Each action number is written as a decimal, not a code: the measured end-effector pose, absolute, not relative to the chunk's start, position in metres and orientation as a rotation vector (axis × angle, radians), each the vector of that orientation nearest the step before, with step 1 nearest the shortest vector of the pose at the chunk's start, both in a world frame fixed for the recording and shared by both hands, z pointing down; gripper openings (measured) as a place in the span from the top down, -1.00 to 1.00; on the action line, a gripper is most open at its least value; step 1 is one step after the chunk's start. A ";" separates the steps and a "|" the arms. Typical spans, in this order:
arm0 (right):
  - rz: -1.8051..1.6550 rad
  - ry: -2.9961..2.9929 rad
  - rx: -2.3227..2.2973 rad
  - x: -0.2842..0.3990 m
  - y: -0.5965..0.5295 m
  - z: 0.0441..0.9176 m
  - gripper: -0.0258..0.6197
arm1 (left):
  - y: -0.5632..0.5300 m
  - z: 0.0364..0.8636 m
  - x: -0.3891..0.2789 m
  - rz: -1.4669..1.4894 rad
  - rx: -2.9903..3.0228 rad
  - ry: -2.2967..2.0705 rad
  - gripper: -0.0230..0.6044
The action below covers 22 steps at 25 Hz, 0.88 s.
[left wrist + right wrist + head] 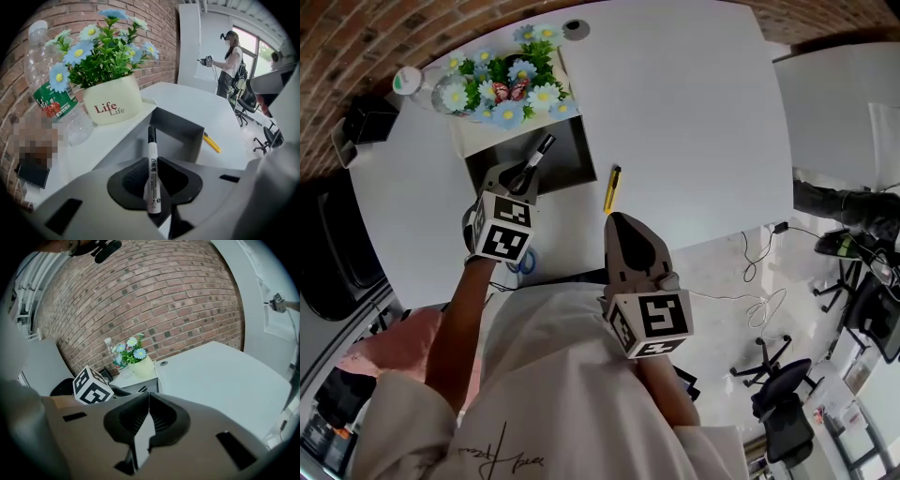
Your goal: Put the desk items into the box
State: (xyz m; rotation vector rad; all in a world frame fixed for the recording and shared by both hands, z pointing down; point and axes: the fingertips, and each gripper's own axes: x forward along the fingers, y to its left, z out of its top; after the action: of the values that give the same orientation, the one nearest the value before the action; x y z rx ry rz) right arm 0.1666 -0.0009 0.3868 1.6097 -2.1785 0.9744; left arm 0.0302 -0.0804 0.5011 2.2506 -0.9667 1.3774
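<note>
The left claw (528,176) is gripping a white marker (538,155) with a black cap. Its pads are closing on the lower barrel, and the capped end is projecting forward past the claw tips. The marker is hanging over the open grey box (572,155), which is sitting on the white bench (694,122); whether it is touching the inside of the box cannot be determined. The right claw (621,223) is resting fully closed with nothing between its pads, hovering at the near edge of the bench, apart from the box. A yellow utility knife (612,188) is lying on the bench just beside the right wall of the box. A cream flower pot (511,86) is standing just behind the box, with a clear plastic bottle (420,84) beside it.
</note>
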 end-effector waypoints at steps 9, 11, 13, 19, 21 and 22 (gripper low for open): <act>0.983 -2.182 1.605 0.173 -0.004 0.389 0.84 | -0.083 0.512 0.034 1.435 2.235 -0.958 0.70; 0.983 -2.183 1.605 0.174 -0.004 0.388 0.84 | -0.084 0.515 0.032 1.449 2.225 -0.956 0.70; 0.983 -2.183 1.606 0.175 -0.004 0.388 0.84 | -0.082 0.518 0.031 1.464 2.215 -0.947 0.70; 0.980 -2.186 1.609 0.177 -0.003 0.388 0.84 | -0.079 0.519 0.029 1.468 2.209 -0.943 0.70; 0.977 -2.188 1.609 0.177 -0.002 0.387 0.84 | -0.079 0.517 0.029 1.455 2.211 -0.952 0.70; 0.974 -2.189 1.609 0.177 -0.001 0.386 0.84 | -0.080 0.516 0.028 1.446 2.212 -0.957 0.70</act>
State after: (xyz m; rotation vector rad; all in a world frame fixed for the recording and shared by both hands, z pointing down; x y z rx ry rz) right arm 0.1769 -0.0014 0.3862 1.6092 -2.1888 0.9744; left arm 0.0284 -0.0797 0.5157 2.2116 -0.9574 1.4461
